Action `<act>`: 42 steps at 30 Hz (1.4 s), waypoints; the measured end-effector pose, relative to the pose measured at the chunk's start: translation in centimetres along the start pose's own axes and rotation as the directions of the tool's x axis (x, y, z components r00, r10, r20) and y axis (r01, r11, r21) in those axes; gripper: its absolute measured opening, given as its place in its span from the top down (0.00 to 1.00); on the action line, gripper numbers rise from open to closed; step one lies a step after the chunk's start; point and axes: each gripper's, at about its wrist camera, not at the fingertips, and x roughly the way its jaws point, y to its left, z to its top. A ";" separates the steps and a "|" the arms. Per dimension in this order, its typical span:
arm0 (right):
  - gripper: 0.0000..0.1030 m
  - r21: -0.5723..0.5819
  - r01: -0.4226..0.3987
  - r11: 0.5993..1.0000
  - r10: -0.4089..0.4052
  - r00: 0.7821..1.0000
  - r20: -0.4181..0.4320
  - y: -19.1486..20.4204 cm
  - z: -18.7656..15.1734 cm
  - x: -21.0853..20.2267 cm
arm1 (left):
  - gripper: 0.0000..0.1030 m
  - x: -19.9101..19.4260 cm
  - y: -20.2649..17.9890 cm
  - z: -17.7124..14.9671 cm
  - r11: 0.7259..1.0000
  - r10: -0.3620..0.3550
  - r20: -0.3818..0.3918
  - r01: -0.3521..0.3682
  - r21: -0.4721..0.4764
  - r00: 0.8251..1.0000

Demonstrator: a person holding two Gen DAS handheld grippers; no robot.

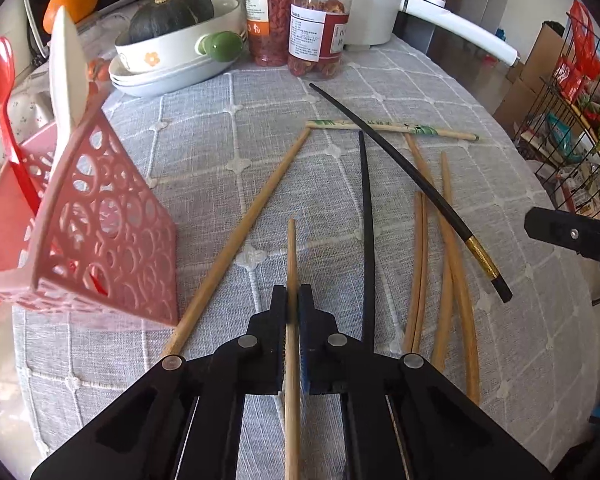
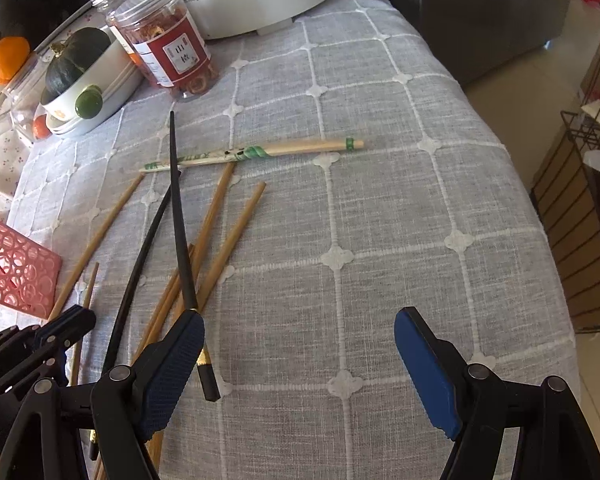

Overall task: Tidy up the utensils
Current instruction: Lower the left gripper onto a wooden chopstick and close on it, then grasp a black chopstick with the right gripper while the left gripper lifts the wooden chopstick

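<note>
My left gripper [image 1: 293,300] is shut on a wooden chopstick [image 1: 292,256] that points forward between the fingers, just above the grey cloth. A pink perforated utensil basket [image 1: 100,236] stands to its left, holding a red spoon [image 1: 4,92] and a white spatula [image 1: 66,68]. Several wooden chopsticks [image 1: 444,272] and two black chopsticks [image 1: 412,184] lie loose on the cloth to the right. My right gripper [image 2: 300,340] is open and empty above the cloth, right of the chopstick pile [image 2: 216,240]; a black chopstick [image 2: 180,216] lies by its left finger. The left gripper also shows in the right wrist view [image 2: 72,320].
A bowl with a dark squash [image 1: 172,12], stacked plates, two jars [image 1: 318,24] and a white cooker [image 1: 364,0] stand at the table's back. A printed chopstick [image 2: 260,152] lies crosswise. The table edge drops off on the right, with a wire rack [image 2: 588,220] beyond.
</note>
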 end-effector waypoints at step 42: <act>0.82 -0.223 -0.003 0.975 0.008 1.000 0.018 11.5 11.3 11.9 | 0.95 -13.2 8.5 -3.1 0.986 -0.092 0.137 0.109 -0.123 0.986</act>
